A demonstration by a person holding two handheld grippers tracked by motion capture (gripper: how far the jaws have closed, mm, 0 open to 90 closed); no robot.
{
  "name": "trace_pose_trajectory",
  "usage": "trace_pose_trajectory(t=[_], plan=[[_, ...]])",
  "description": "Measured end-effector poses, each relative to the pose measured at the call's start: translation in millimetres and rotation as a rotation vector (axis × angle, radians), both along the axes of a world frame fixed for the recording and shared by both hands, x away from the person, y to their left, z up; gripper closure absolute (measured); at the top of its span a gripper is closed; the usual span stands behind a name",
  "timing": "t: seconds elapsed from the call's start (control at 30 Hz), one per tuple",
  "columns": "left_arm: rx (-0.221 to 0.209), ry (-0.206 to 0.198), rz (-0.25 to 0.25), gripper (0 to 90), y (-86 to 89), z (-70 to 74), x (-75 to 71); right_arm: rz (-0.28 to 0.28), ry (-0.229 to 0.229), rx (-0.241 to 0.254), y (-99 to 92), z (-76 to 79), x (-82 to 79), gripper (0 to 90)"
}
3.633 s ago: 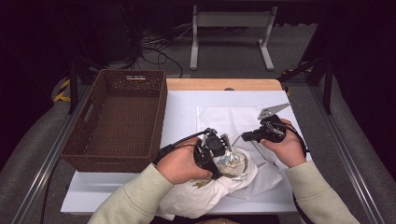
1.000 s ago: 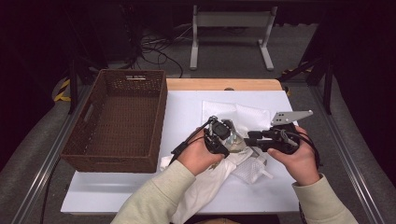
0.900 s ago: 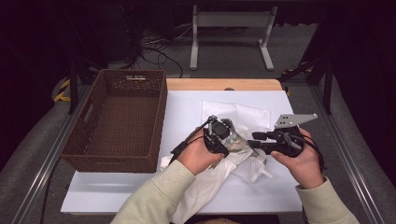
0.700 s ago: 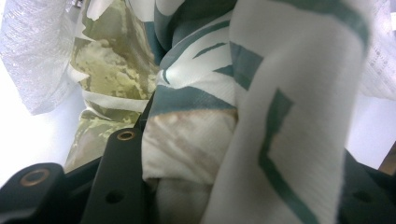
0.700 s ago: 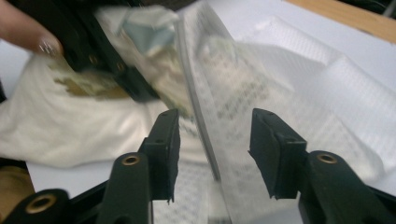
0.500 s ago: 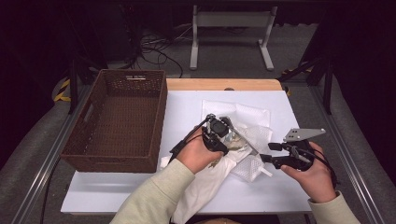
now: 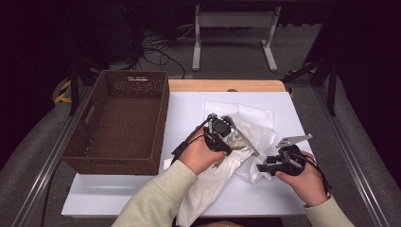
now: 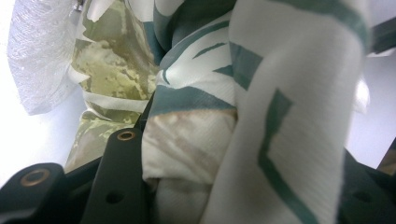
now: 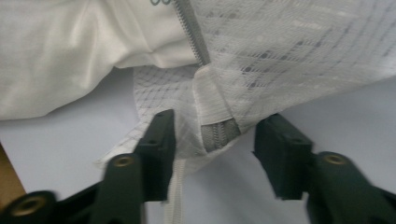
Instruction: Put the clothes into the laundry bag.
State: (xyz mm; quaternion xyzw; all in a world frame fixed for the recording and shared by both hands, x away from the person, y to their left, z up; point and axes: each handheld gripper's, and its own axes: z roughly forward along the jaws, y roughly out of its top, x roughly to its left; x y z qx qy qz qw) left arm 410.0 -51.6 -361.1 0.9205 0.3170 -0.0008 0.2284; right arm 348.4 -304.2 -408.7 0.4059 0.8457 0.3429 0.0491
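A white mesh zip bag point(image 7: 259, 124) lies crumpled on the white table point(image 7: 189, 106), with a white cloth with teal and olive patterns point(image 7: 235, 140) bunched at its mouth. My left gripper point(image 7: 230, 137) is shut on that patterned cloth point(image 8: 280, 93), which bulges between its jaws point(image 8: 243, 186). My right gripper point(image 7: 261, 167) sits at the bag's near corner. Its jaws have just been closing and stand open around the bag's zipper end point(image 9: 215, 136). The pads are not pressing on it point(image 9: 219, 144).
An empty brown wicker basket point(image 7: 135, 76) stands on the left of the table. A plain white stretch of the cloth point(image 7: 208, 189) trails from under the left hand to the table's front edge. Metal rails run along both sides of the table.
The right hand has dropped from beside the left gripper and come back toward the front right, down to the bag's near corner. The left hand kept still with the cloth.
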Motion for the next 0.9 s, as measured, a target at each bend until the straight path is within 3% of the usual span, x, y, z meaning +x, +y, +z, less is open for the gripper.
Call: trace_pose_trajectory(t=[0.2, 0.4, 0.7, 0.9], plan=[[-0.018, 0.001, 0.011, 55.1, -1.2, 0.8, -0.2, 0.060, 0.001, -0.008, 4.4, -0.1, -0.4, 82.2], [-0.051, 0.005, 0.042, 55.1, -5.5, 1.4, 2.0, 0.107, -0.009, -0.014, 9.4, 7.2, -6.8, 84.0], [-0.037, -0.033, 0.079, 55.1, -17.9, 1.3, 8.3, 0.185, -0.011, -0.027, 20.3, 14.2, -18.5, 84.8], [-0.071, -0.059, 0.151, 55.1, -12.9, 0.8, 20.8, 0.200, -0.040, -0.016, 17.3, 24.6, -23.8, 85.6]])
